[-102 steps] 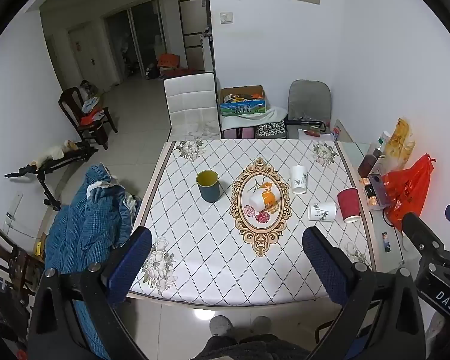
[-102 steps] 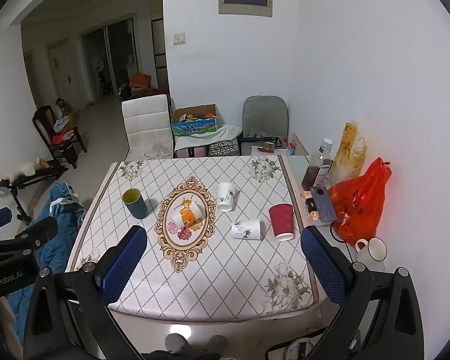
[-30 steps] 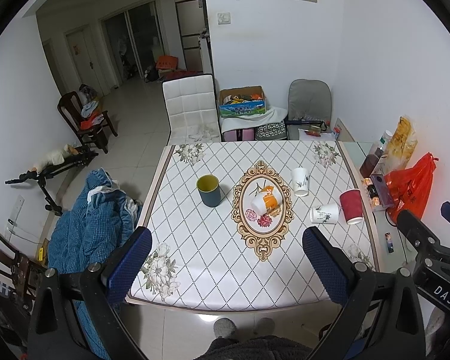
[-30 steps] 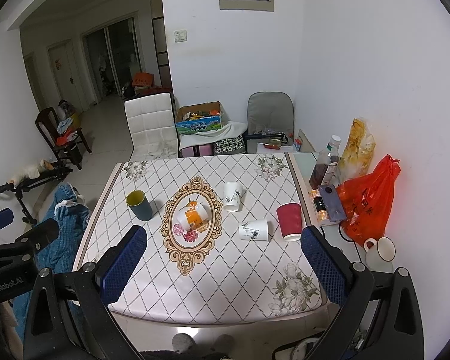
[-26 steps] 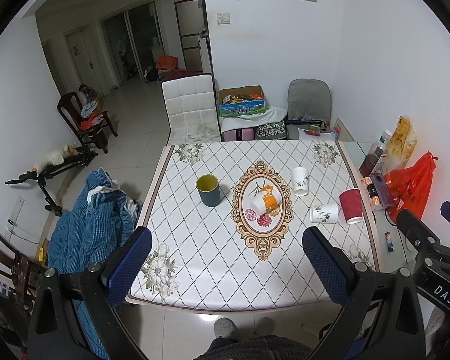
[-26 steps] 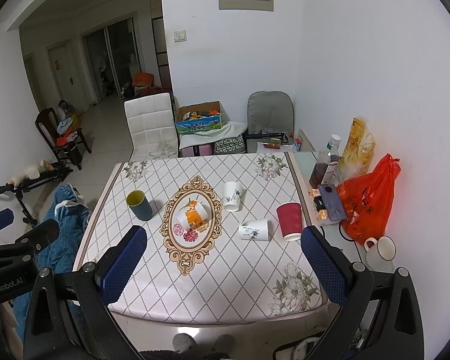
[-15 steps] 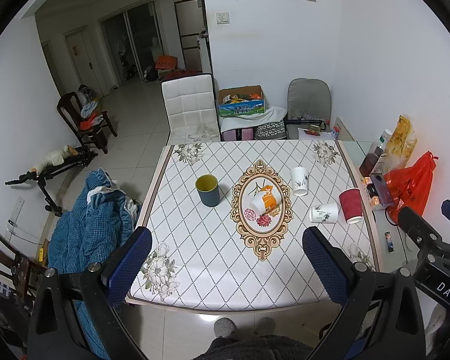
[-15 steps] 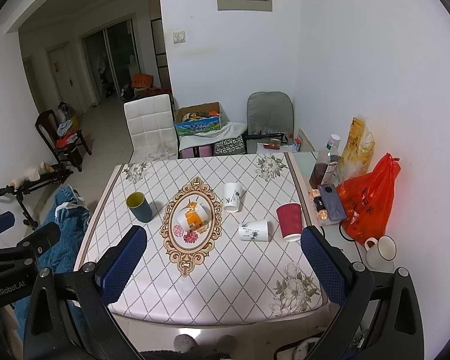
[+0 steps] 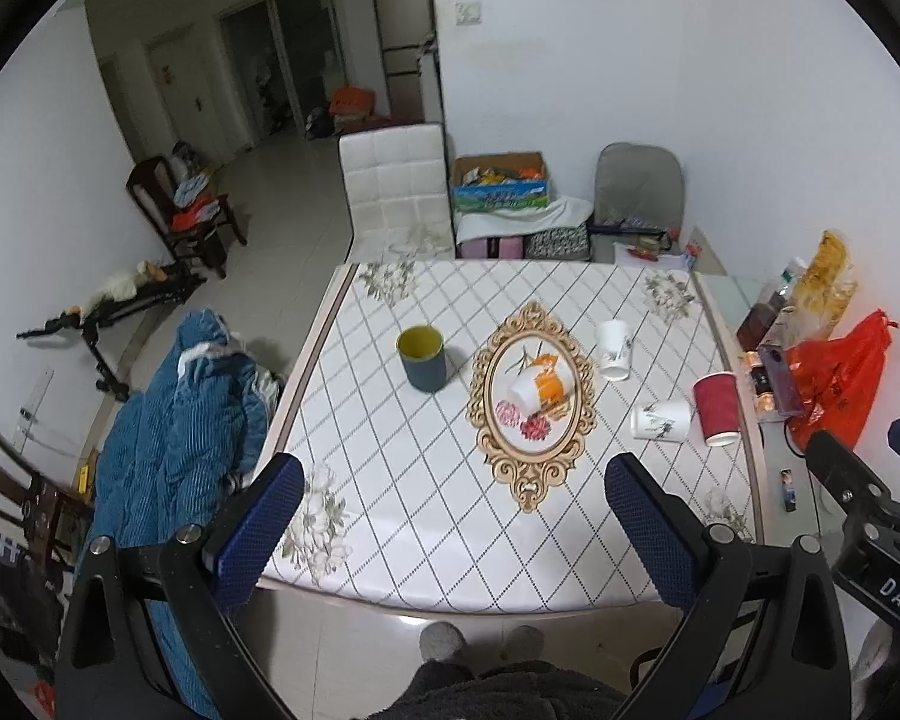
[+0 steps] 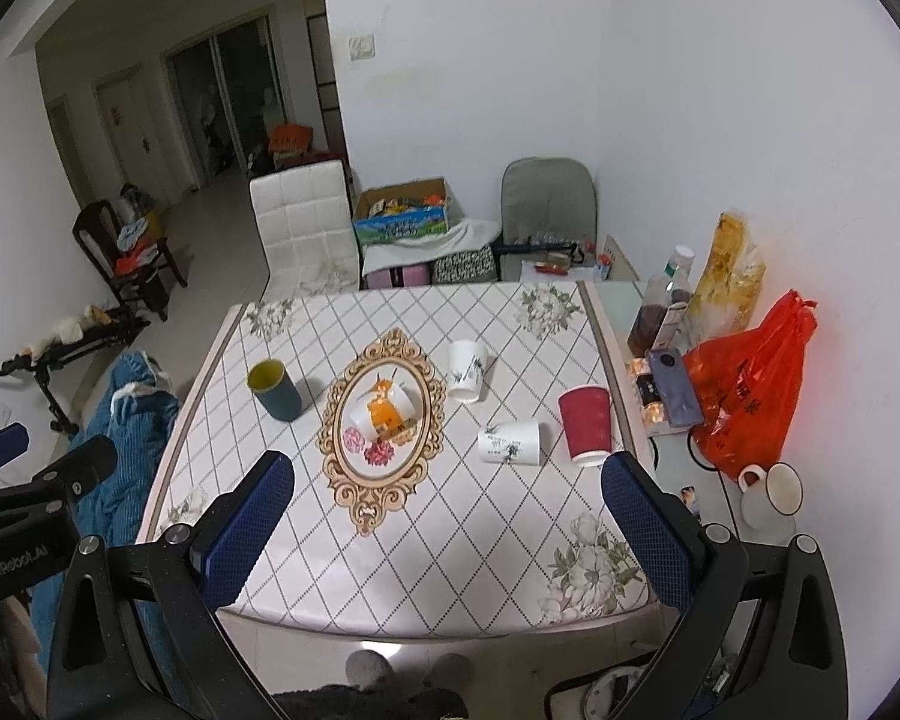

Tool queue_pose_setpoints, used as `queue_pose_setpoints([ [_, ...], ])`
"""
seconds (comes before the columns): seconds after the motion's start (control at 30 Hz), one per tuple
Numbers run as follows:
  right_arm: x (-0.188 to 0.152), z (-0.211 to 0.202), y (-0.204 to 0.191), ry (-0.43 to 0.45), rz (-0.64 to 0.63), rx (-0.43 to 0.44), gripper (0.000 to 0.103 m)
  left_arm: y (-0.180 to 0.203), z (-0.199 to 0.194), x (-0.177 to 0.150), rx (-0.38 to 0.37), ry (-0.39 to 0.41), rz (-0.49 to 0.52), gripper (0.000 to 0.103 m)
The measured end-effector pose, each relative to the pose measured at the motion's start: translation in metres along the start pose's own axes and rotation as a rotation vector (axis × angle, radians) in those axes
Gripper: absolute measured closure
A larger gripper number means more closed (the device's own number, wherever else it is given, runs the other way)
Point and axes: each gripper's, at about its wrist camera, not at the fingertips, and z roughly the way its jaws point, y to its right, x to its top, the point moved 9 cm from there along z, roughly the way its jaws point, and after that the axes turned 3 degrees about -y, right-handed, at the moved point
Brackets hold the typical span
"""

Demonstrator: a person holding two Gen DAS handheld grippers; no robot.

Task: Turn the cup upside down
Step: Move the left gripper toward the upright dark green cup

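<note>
Several cups stand on the patterned table [image 9: 390, 480]. A dark blue cup with a yellow inside [image 9: 423, 358] [image 10: 275, 390] stands upright at the left. A white and orange cup [image 9: 537, 387] [image 10: 384, 408] lies on its side on the gold oval. A white cup [image 9: 613, 350] [image 10: 467, 370] and a red cup [image 9: 716, 409] [image 10: 585, 426] stand rim down. Another white cup [image 9: 660, 420] [image 10: 509, 442] lies on its side. My left gripper [image 9: 453, 516] and right gripper [image 10: 447, 510] are open and empty, held above the table's near edge.
An orange bag [image 10: 750, 384], bottles [image 10: 660, 306] and a phone [image 10: 672, 384] crowd a side table at the right, with a white mug [image 10: 771, 492]. A blue blanket [image 9: 174, 432] lies left of the table. A white chair [image 9: 396, 192] and a grey chair [image 9: 639, 192] stand behind.
Both grippers have drifted slightly; the view has shifted a little. The cups have not moved and both grippers stay open.
</note>
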Motion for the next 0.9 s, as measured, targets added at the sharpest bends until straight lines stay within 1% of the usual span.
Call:
queue_pose_setpoints([
  [0.23, -0.015, 0.050, 0.007, -0.092, -0.016, 0.027, 0.000, -0.005, 0.044, -0.011, 0.080, -0.060, -0.029, 0.000],
  [0.5, -0.046, 0.124, 0.007, -0.229, -0.014, 0.036, 0.000, -0.023, 0.109, -0.017, 0.137, -0.137, -0.039, 0.000],
  [0.57, -0.055, 0.142, 0.007, -0.271, 0.000, 0.039, 0.000, -0.028, 0.123, -0.016, 0.133, -0.150, -0.040, 0.000],
  [0.63, -0.063, 0.157, 0.005, -0.308, 0.011, 0.038, 0.000, -0.034, 0.141, -0.012, 0.144, -0.154, -0.032, 0.000],
  [0.7, -0.069, 0.174, 0.003, -0.330, 0.022, 0.028, 0.000, -0.040, 0.158, -0.007, 0.145, -0.163, -0.021, 0.000],
  [0.9, -0.081, 0.216, -0.017, -0.397, 0.030, -0.004, 0.000, -0.060, 0.220, 0.003, 0.140, -0.231, 0.008, 0.000],
])
